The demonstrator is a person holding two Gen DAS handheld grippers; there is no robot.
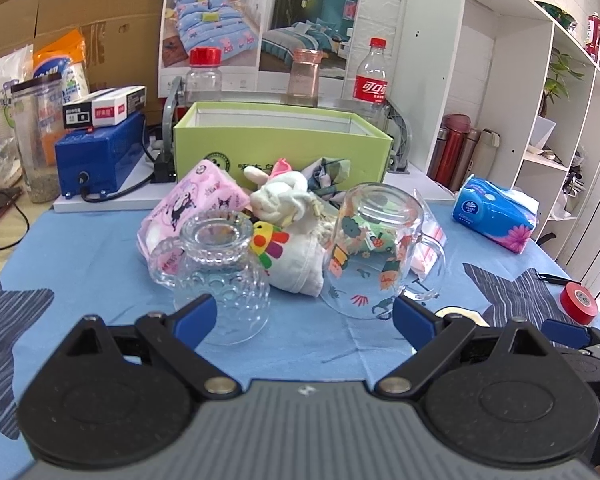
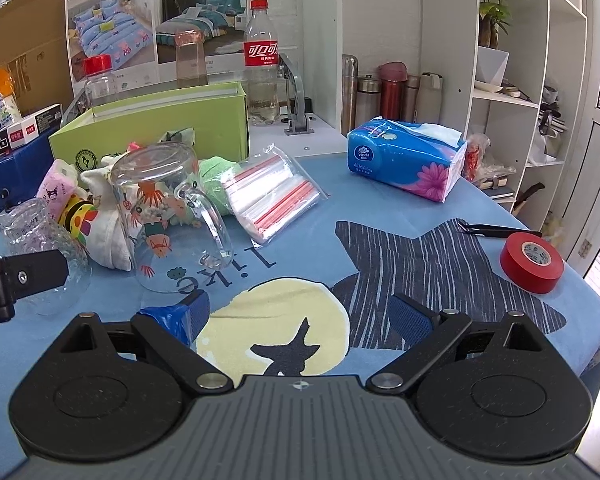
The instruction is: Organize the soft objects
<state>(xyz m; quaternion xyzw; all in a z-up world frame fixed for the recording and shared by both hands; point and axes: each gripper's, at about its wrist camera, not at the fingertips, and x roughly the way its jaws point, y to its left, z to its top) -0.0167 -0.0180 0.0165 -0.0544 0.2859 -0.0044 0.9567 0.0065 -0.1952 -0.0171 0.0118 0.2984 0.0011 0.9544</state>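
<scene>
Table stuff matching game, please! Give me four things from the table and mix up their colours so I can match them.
Things:
1. tape roll
2. open box
3. tissue pack
4. bunny toy

Colours:
A. white
B. blue with a pink flower
C. red
D. lime green

Pairs: 1-C, 2-D, 3-B, 4-A

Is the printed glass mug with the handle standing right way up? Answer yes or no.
No: the printed glass mug with the handle stands mouth-down on the blue tablecloth, its flat base on top.
</scene>
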